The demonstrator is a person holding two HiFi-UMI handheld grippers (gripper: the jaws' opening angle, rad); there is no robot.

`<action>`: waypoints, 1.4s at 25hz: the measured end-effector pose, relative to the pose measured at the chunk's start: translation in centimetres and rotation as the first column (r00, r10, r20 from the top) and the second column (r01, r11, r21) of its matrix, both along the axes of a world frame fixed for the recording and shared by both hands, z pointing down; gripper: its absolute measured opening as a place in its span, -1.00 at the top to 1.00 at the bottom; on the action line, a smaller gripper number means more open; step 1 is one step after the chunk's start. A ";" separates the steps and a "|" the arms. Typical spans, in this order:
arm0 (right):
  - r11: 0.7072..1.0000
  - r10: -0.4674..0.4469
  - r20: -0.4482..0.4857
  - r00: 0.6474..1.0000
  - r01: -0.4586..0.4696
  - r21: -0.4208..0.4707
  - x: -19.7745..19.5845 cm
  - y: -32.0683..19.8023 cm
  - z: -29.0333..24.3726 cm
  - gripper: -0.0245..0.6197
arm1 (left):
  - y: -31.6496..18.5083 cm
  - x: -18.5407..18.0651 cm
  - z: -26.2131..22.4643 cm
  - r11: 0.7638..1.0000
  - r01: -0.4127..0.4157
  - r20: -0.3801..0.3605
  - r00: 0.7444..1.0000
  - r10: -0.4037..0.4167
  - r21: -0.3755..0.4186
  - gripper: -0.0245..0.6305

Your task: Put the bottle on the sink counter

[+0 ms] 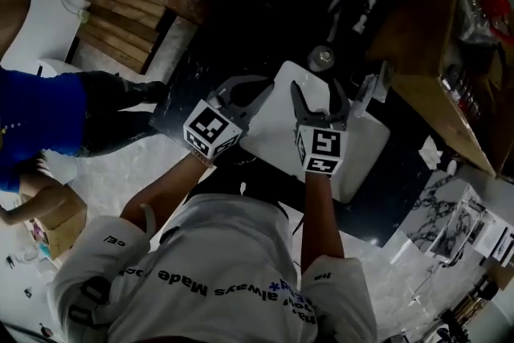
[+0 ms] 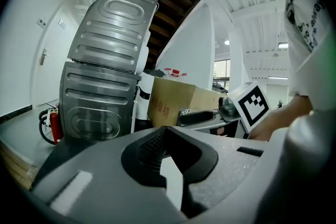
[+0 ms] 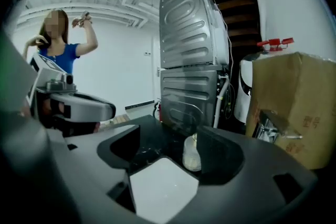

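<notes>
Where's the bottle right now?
Head view: the bottle stands on the dark counter just beyond the white sink, ahead of the open right gripper.

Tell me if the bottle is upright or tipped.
Upright: the bottle stands on its base on the dark counter, neck up, just ahead of the open right tool, untouched.

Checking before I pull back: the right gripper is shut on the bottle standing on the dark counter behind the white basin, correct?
No: the right gripper is open, jaws wide apart and not pressing the bottle, as the right gripper view shows. The bottle does stand on the dark counter behind the white basin.
</notes>
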State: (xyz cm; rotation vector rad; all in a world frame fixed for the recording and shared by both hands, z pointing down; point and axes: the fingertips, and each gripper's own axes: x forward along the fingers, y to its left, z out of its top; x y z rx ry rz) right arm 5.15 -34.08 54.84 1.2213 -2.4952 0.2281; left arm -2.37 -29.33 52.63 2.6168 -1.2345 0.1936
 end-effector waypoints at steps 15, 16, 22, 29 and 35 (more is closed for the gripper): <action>0.965 -0.253 0.108 0.962 0.242 0.099 -2.3 12.7 -15.7 0.45 | 9.9 0.6 -13.1 0.991 -0.049 -0.032 0.998 0.053 0.126 0.92; 0.961 -0.263 0.111 0.958 0.251 0.113 -2.4 13.3 -16.8 0.50 | 10.4 0.7 -13.9 0.990 -0.047 -0.045 0.998 0.054 0.131 0.92; 0.944 -0.315 0.110 0.943 0.300 0.138 -2.5 17.4 -21.5 0.66 | 12.9 1.8 -19.0 0.982 -0.072 -0.096 0.991 0.090 0.173 0.92; 0.937 -0.326 0.117 0.938 0.304 0.173 -1.6 20.4 -24.6 0.71 | 15.6 2.7 -21.6 0.972 -0.115 -0.081 0.988 0.134 0.206 0.92; 0.938 -0.320 0.111 0.941 0.298 0.179 -1.0 21.2 -25.0 0.79 | 16.8 3.6 -21.8 0.970 -0.134 -0.075 0.986 0.151 0.202 0.92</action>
